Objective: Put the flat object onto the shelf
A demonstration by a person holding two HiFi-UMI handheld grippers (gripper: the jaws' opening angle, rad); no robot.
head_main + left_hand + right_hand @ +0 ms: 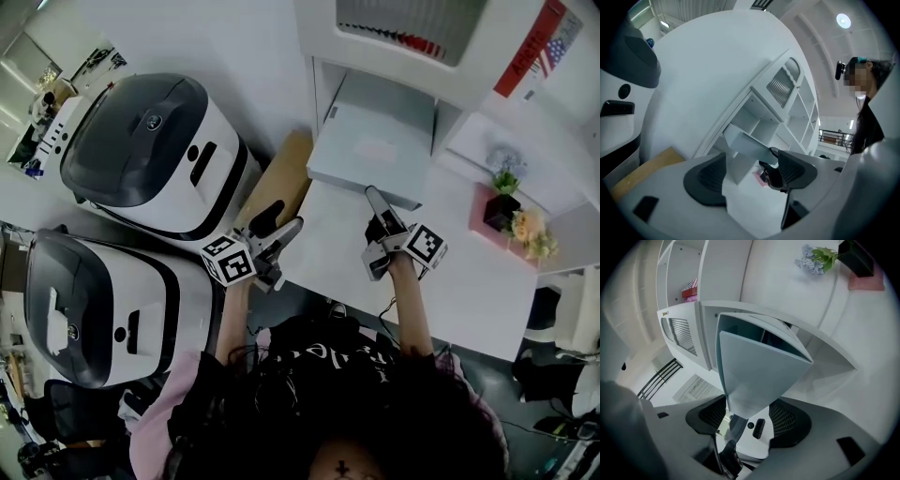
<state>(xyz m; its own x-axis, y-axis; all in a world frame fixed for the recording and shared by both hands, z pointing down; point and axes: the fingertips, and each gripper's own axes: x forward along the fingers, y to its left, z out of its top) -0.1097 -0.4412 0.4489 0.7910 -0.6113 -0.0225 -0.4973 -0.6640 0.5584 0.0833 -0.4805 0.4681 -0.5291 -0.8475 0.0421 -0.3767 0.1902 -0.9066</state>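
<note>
The flat object is a pale grey-blue box (375, 141), lying level with its far end inside a lower bay of the white shelf (323, 86). My right gripper (380, 208) is shut on the box's near edge. In the right gripper view the box (754, 371) fans out from between the two dark pads (787, 420) towards the shelf opening (708, 333). My left gripper (279, 232) hangs open and empty, left of the box and above the table edge. Its view looks past the spread pads (707, 180) at the box (745, 143) and the shelf (787, 93).
Two large white machines with dark lids (155, 150) (94, 309) stand at the left. A tan board (286, 173) lies between them and the shelf. A small flower pot on a pink base (506, 211) sits on the white table (469, 281) at the right.
</note>
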